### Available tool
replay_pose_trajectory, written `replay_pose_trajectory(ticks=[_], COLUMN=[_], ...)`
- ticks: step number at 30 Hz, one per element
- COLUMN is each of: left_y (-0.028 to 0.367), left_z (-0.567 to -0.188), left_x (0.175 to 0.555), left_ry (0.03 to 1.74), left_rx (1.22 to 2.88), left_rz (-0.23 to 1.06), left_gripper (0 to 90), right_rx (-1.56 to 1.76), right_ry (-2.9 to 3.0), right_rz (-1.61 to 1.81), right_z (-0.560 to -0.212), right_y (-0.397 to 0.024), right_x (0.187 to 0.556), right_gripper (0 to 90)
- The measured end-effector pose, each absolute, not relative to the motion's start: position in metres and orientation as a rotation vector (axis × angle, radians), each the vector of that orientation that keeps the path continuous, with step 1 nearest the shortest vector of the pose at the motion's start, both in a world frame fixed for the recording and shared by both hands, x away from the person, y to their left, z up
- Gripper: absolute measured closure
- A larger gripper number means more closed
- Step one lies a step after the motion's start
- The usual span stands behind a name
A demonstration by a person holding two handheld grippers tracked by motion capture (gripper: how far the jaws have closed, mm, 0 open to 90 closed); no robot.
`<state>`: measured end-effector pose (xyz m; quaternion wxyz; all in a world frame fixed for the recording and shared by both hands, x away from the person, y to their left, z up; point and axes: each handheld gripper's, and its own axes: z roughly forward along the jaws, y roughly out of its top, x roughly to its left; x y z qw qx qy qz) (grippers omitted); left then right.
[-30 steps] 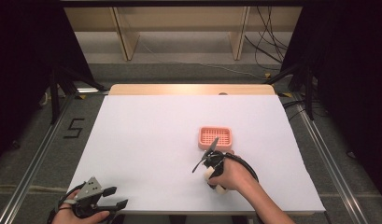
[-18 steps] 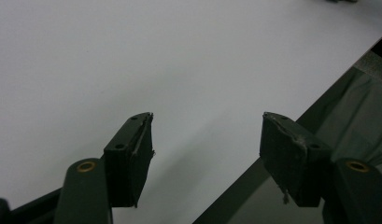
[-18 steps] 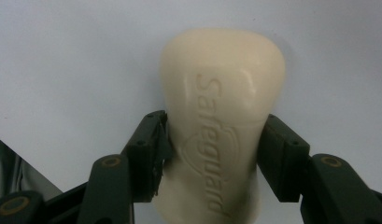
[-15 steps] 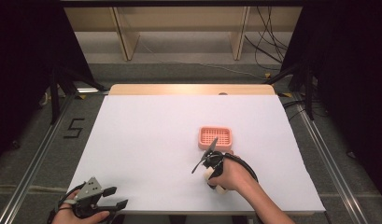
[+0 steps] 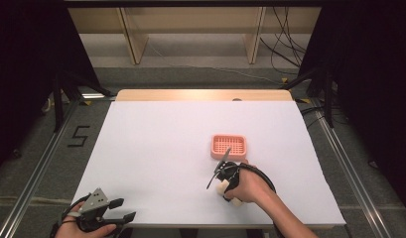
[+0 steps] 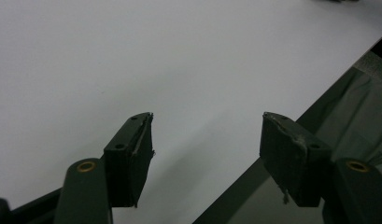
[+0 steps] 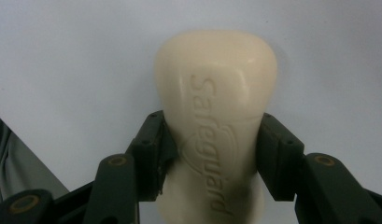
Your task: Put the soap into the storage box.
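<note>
Honestly, the soap [image 7: 215,121] is getting mostly covered by the right hand [image 5: 247,186] in the high view. Cream bar, "Safeguard" stamped in, lying on the white table [image 5: 156,144] near the front. The right gripper [image 7: 212,154] has just been closing and is pinching its sides. The pink tray [image 5: 229,147] is sitting empty just behind. The left gripper [image 6: 205,140] is gaping open at the table's front edge, gripping nothing.
</note>
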<state>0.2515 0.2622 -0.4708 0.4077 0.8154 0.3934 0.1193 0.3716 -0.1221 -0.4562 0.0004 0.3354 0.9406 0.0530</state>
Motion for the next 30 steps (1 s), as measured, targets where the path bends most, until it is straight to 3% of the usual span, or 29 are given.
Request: replay_pose_trajectory(ticks=[30], left_y=[0.264], left_z=[-0.47], left_x=[0.252], left_ry=[0.982], left_rx=[2.076], left_rz=[0.303], left_gripper=[34.3], right_rx=[1.016], right_ry=[2.961], right_rz=[0.209], right_z=[-0.433], right_y=[-0.143], right_x=[0.375], right_gripper=[50.6])
